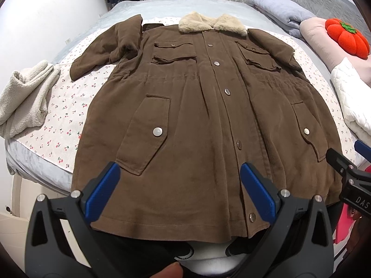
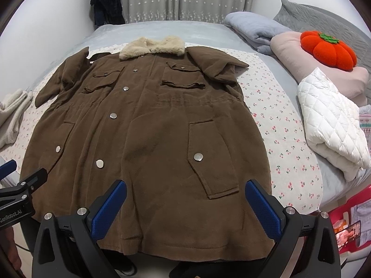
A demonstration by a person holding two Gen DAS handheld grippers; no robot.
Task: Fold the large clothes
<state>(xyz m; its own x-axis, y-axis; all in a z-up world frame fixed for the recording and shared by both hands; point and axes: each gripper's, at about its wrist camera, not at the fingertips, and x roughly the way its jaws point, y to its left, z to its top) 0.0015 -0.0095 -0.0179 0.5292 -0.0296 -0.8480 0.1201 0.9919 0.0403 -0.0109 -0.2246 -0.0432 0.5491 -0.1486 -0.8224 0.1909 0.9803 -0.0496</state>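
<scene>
A large brown coat point(image 1: 197, 115) with a cream fur collar point(image 1: 212, 24) lies flat, front up and buttoned, on the bed; it also shows in the right wrist view point(image 2: 148, 139). Its hem hangs over the near bed edge. Both sleeves are folded in near the shoulders. My left gripper point(image 1: 179, 185) is open and empty above the hem's left half. My right gripper point(image 2: 185, 205) is open and empty above the hem's right half, and its tip shows in the left wrist view point(image 1: 343, 164).
A cherry-print sheet point(image 1: 60, 125) covers the bed. A cream fleece garment point(image 1: 23, 99) lies at the left. A white quilted item point(image 2: 331, 120), pink and grey bedding and an orange pumpkin cushion point(image 2: 329, 51) lie at the right. Dark clothes hang by the curtain point(image 2: 106, 2).
</scene>
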